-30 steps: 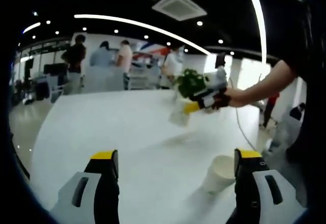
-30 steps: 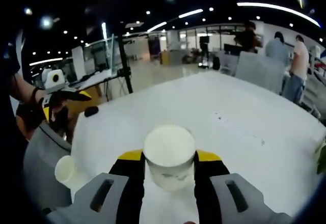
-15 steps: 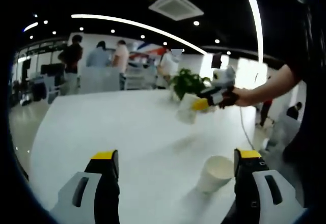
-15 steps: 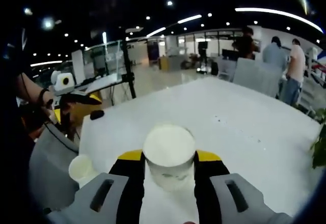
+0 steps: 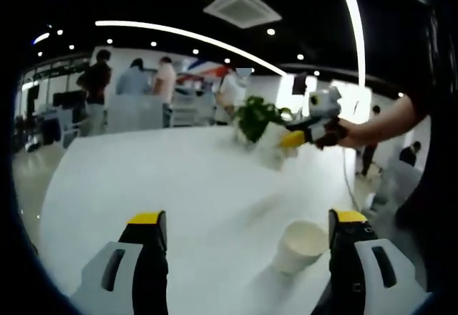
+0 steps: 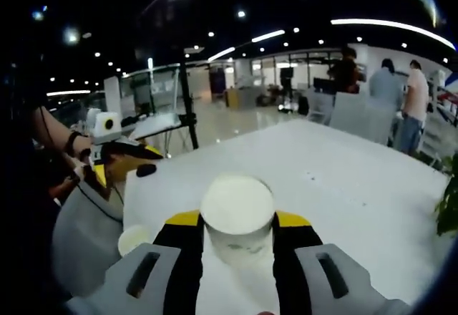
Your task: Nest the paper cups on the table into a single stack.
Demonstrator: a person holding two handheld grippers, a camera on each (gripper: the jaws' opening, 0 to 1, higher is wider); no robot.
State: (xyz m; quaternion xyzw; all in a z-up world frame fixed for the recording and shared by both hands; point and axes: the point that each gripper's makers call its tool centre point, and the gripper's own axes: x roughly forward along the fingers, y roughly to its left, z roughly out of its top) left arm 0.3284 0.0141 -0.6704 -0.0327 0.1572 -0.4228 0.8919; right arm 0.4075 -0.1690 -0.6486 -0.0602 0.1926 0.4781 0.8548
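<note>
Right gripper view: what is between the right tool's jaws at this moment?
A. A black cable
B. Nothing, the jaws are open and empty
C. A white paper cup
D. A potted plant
C. In the right gripper view the right tool is closed on a white paper cup, its two yellow-tipped jaws pressed against the cup's sides.

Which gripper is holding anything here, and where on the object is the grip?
The right gripper holds a white paper cup, jaws pressing its side walls just under the rim. The left gripper is open and holds nothing; another paper cup stands on the table beside its jaw.
</note>
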